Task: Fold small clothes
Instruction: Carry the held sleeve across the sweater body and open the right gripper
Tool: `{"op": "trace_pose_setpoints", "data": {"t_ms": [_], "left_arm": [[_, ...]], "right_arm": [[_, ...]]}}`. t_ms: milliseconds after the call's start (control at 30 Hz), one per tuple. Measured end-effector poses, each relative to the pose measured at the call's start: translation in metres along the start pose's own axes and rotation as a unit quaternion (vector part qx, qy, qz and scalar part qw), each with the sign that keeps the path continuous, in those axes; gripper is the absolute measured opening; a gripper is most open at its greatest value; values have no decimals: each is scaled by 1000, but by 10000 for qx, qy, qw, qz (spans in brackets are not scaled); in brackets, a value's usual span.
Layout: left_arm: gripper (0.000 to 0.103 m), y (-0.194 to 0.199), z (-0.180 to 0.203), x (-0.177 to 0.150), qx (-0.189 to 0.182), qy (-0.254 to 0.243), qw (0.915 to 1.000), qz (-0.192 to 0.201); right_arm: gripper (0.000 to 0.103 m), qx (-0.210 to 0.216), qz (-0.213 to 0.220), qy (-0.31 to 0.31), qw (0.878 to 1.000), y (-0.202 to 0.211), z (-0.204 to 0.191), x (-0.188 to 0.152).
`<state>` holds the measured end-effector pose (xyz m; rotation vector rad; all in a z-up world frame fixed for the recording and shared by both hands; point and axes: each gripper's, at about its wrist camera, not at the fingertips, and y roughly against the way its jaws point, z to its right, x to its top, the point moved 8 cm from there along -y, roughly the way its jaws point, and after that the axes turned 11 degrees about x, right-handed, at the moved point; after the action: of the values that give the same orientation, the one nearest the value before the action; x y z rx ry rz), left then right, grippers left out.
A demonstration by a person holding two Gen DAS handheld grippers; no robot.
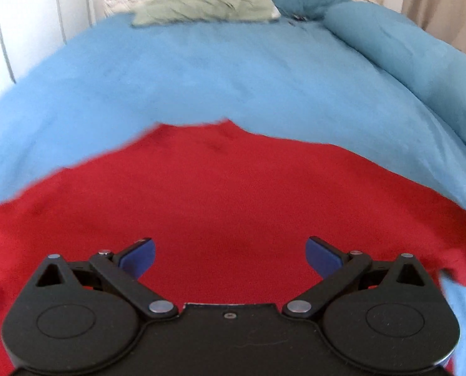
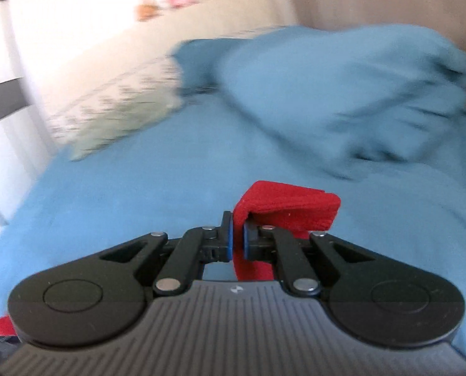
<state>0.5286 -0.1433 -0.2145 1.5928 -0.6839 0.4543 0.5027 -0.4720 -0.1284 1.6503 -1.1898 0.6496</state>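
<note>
I can read no writing anywhere, only a small pale mark on my right gripper's [image 2: 237, 239] grey housing. Its jaws are pinched shut on a hem of the red garment [image 2: 287, 208], lifted over the bed. Only the left view shows the garment [image 1: 233, 203] spread flat on the blue cover [image 1: 201, 72], under my left gripper [image 1: 230, 255], jaws wide and holding nothing. Pillows [image 1: 405, 50] bound the right; bare cover lies ahead.
</note>
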Motion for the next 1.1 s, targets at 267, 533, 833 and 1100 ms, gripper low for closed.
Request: {"op": "trace_pose_setpoints", "data": {"t_ms": [267,533,833,1100], "left_arm": [[103,-11,-90,-31,535,384,9977,-130],[103,-28,-129,-41,418,993,9936,-354],[103,-14,-106,-32,371,528,9979,18],[103,-1,-41,-8,191,-830,9938,711]], "right_arm": [[21,1830,-955,1104,9722,-91,-209,-114],[21,1922,-1831,834,9605,-125,-224,-216],[72,2039,-1774,1453,9517,-107,-204,-198],[82,1543,-1694,1881,9550,-51,-133,-162]]}}
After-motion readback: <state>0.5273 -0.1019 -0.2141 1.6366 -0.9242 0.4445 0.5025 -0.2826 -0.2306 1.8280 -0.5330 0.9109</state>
